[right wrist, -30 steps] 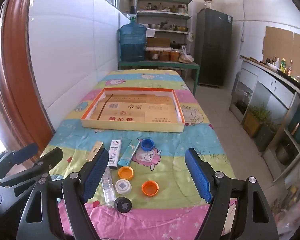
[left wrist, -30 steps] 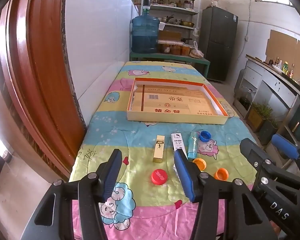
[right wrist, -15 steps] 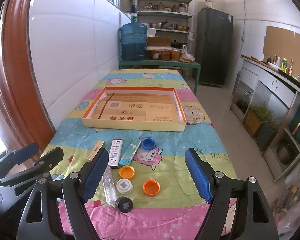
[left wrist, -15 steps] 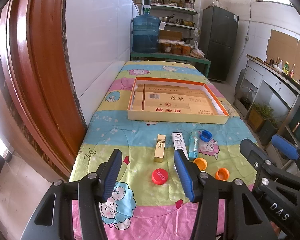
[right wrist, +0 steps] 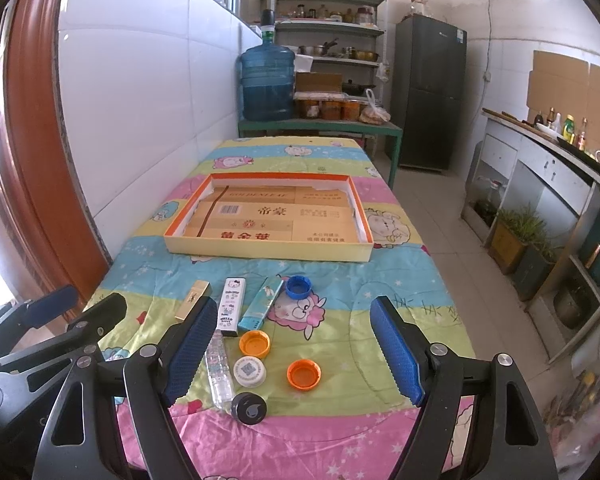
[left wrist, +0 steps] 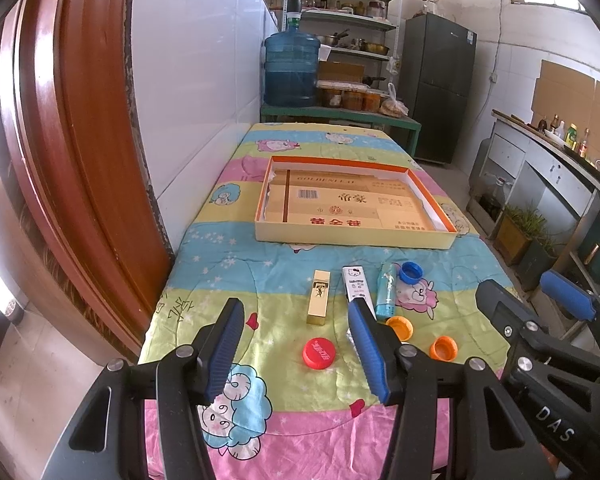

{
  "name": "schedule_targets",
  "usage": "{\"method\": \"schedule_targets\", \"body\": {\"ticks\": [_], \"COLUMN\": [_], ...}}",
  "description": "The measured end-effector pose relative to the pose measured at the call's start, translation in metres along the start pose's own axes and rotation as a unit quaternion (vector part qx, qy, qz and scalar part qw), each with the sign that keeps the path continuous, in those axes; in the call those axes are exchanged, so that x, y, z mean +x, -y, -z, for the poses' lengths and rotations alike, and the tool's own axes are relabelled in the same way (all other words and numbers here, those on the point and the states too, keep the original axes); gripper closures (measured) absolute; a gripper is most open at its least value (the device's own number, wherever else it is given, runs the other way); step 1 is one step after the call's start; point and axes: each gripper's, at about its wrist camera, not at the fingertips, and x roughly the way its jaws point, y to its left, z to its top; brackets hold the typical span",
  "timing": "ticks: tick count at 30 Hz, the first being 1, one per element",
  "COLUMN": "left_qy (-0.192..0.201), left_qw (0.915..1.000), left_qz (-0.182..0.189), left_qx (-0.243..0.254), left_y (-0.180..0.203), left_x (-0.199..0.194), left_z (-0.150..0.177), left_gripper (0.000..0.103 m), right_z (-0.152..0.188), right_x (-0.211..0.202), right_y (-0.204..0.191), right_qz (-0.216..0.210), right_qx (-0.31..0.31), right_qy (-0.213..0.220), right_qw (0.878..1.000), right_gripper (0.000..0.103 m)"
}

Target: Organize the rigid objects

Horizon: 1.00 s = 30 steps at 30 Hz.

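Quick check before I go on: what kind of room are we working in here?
Most likely a home or small-shop kitchen: a dark fridge, shelves of pots and jars, and a big water jug behind the cloth-covered table.

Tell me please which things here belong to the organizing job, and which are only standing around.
For the job: gold box, Hello Kitty box, light blue lighter, blue cap, orange caps, red cap, white cap, black cap, clear tube, tray.

Just around: water jug, fridge, shelves.
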Motion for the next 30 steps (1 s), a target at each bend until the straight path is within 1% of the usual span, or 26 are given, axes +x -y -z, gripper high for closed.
{"method": "schedule_targets", "body": {"ticks": [30], "left_qy": [-0.001], "left_qw": [1.0000], "left_qz": [0.002], "left_qx": [0.001], "left_y": [0.0032], "left_x": [-0.0016], "left_z": [-0.0007], "left_gripper": [0.048], "right_z": [0.0009], "right_x": [0.0015], "right_y": [-0.0008], "right_qz": [-0.002], "right_qx": [0.002], "right_qy": [-0.001], "right_qw": [1.000], "right_gripper": [0.023]}}
